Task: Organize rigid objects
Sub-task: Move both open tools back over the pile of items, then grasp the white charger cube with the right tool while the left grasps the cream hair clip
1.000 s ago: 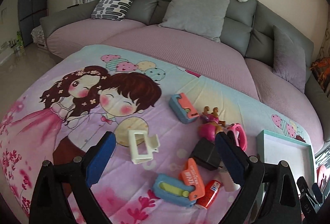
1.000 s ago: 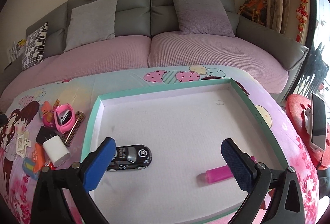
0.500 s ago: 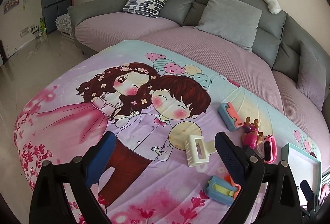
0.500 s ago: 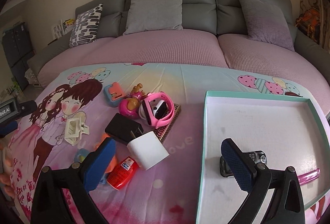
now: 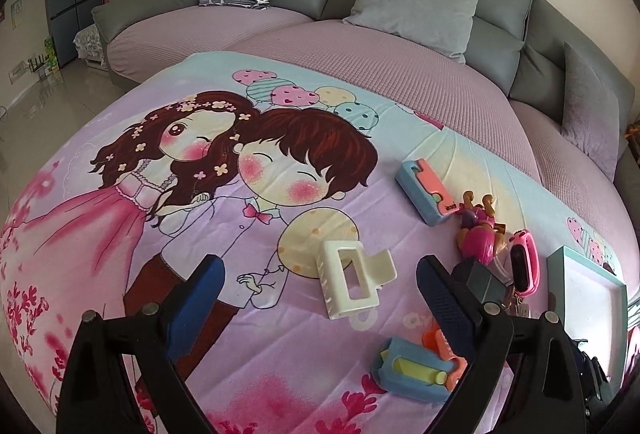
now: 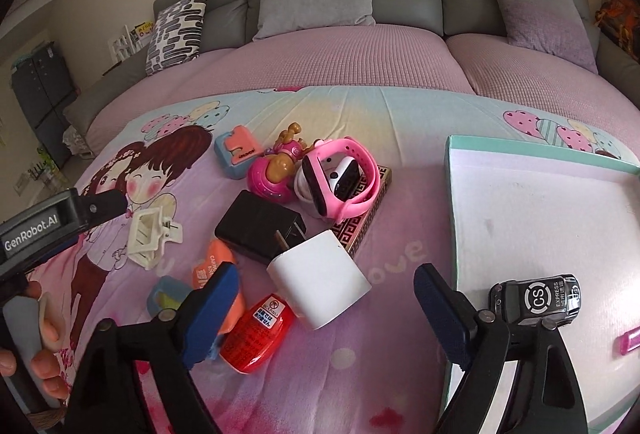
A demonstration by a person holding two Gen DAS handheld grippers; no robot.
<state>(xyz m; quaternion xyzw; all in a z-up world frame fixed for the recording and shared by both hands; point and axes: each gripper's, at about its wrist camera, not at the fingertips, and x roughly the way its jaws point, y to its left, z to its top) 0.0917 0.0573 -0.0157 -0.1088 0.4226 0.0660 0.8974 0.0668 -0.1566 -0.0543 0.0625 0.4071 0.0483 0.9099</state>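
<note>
Swung off the tray (image 6: pixel 540 218) and back over the pile on the quilt-covered tabletop (image 6: pixel 400 122): right gripper (image 6: pixel 324 308), jaws just narrowed a little from full spread yet open, nothing pressed between them, white charger (image 6: pixel 320 280) lying loose in the gap. Already in the tray: toy car (image 6: pixel 538 298) and a pink stick (image 6: pixel 630 340) at its near edge, so two items sorted, the rest outstanding. Shifted likewise, from the heap toward the cream hair clip (image 5: pixel 352 280): left gripper (image 5: pixel 320 296), jaws wide, empty, clip lying just ahead between them, untouched. Waiting on the quilt: black adapter (image 6: pixel 258 226), pink watch (image 6: pixel 344 180) on a patterned box, pink toy (image 6: pixel 276 174), blue-and-coral cases (image 6: pixel 236 150), red tube (image 6: pixel 256 334). Likely next for the right: charger, then across to the tray; for the left, probably the clip.
</note>
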